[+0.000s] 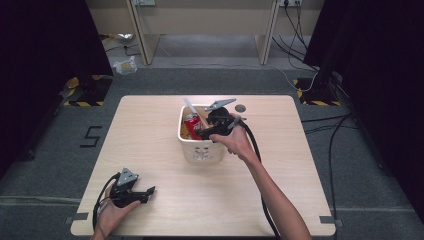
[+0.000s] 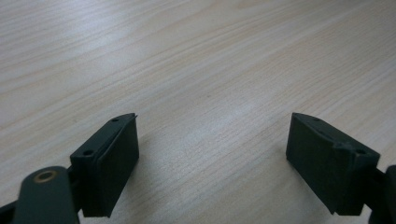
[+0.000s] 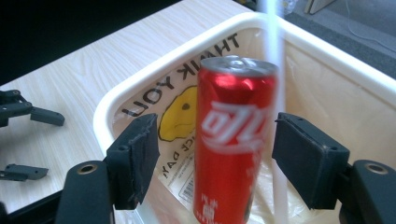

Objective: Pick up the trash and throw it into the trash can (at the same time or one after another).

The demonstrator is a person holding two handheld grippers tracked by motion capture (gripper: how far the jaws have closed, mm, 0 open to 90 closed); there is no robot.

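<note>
Right gripper (image 3: pixel 212 154) straddles a slim red aluminium drink can (image 3: pixel 231 140) in the white plastic bin (image 3: pixel 154 70).
Jaws apart, pads clear; the can looks smooth, dentable: grip mid-body. Left gripper (image 2: pixel 212 163) gapes empty over the table.

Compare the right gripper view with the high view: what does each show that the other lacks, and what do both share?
Right gripper view alone: the print on the bag lining the bin, a yellow face and "THANK YOU", and gaps between the red can and both pads of the right gripper, so the jaws stand open around it, not pressing.

High view alone: the whole table, the grey floor, and the person's forearm.

Both: can, white bin, a white stick leaning in it, and the left gripper resting on the table.
</note>
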